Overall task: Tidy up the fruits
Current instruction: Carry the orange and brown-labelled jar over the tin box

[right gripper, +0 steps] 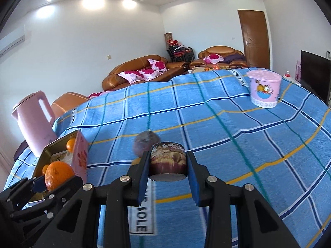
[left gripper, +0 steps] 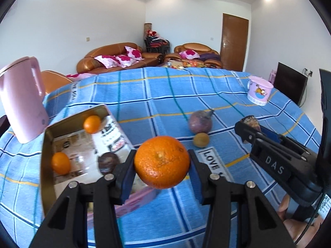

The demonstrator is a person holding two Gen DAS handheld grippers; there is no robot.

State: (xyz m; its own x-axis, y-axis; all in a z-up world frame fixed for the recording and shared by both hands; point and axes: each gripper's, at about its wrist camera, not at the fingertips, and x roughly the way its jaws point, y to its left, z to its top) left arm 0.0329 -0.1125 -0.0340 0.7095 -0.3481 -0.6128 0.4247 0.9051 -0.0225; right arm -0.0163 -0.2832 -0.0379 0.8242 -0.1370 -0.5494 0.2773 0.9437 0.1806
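The left tongs (left gripper: pixel 162 163) pinch a large orange (left gripper: pixel 162 162) between their blue pads, holding it clear of the blue checked cloth (left gripper: pixel 157 95) that covers the counter; seen from the right wrist camera, the same orange (right gripper: pixel 59 174) sits in the left tongs (right gripper: pixel 47 183) just in front of the open tin. That gold-walled tin box (left gripper: pixel 46 144) stands to the left of the held fruit, its pink outer side visible from the right wrist camera, and inside it lie two small oranges, one at the far wall (left gripper: pixel 92 124) and one nearer the camera (left gripper: pixel 60 163), along with a dark purple passion fruit (left gripper: pixel 108 163). The right tongs (right gripper: pixel 168 165) are pressed onto a short round piece of fruit (right gripper: pixel 167 161), dark purple at the side with a pale flat underside (what fruit it is I cannot tell), and hold it lifted above the cloth. In the left wrist view the right tongs (left gripper: pixel 246 127) reach in from the right with the same piece at their tip. Out on the cloth, between the two tongs, a purple passion fruit (left gripper: pixel 200 122) lies touching or just behind a small yellow-brown fruit (left gripper: pixel 201 139). A pink jug (left gripper: pixel 22 99) stands at the left edge of the counter, beyond the tin, and a pink cartoon-printed bucket (right gripper: pixel 263 88) stands well apart at the far right.
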